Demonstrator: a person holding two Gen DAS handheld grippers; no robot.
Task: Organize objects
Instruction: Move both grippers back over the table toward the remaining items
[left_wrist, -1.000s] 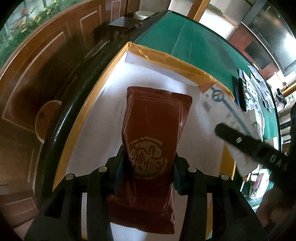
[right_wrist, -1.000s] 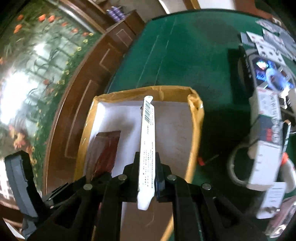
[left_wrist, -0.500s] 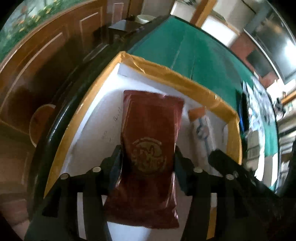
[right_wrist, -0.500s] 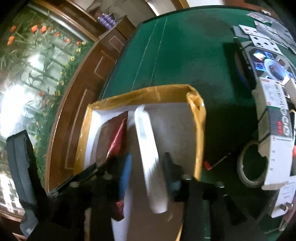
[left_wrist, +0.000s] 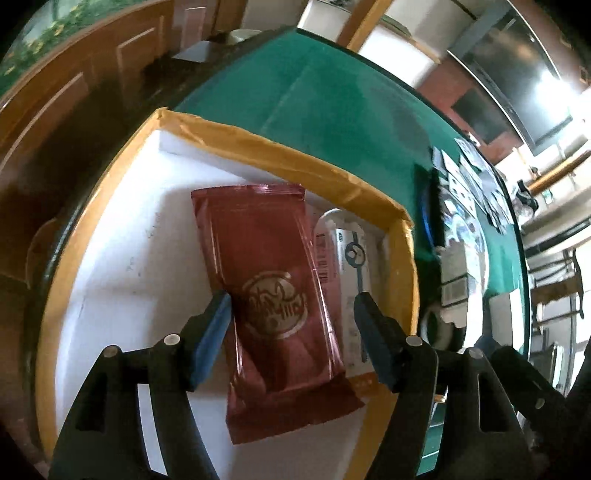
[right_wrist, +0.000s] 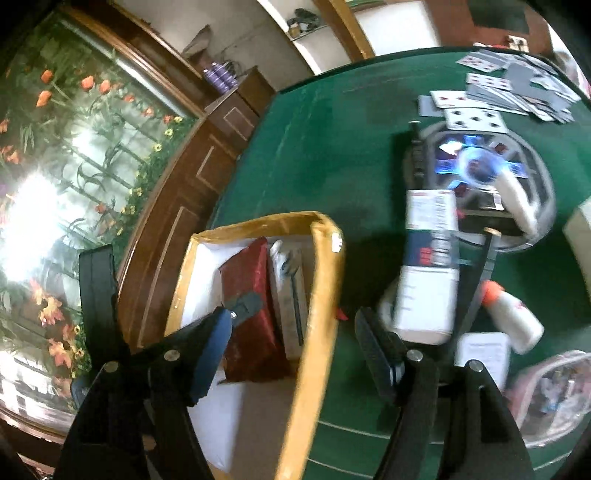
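Note:
A dark red snack packet lies flat in the white-lined box with yellow-taped walls. A flat white package lies beside it on the right. My left gripper is open just above the packet, its jaws either side of it and apart from it. My right gripper is open and empty above the box's right wall. The red packet and the white package also show in the right wrist view.
The box sits at the edge of a green felt table. To its right lie a white carton, a white bottle with an orange cap, a tape roll, a round tray, playing cards and a clear bag.
Both grippers have opened. The left one let go of the red packet and the right one let go of the white package, both now lying in the box. The right gripper has drawn back rightward.

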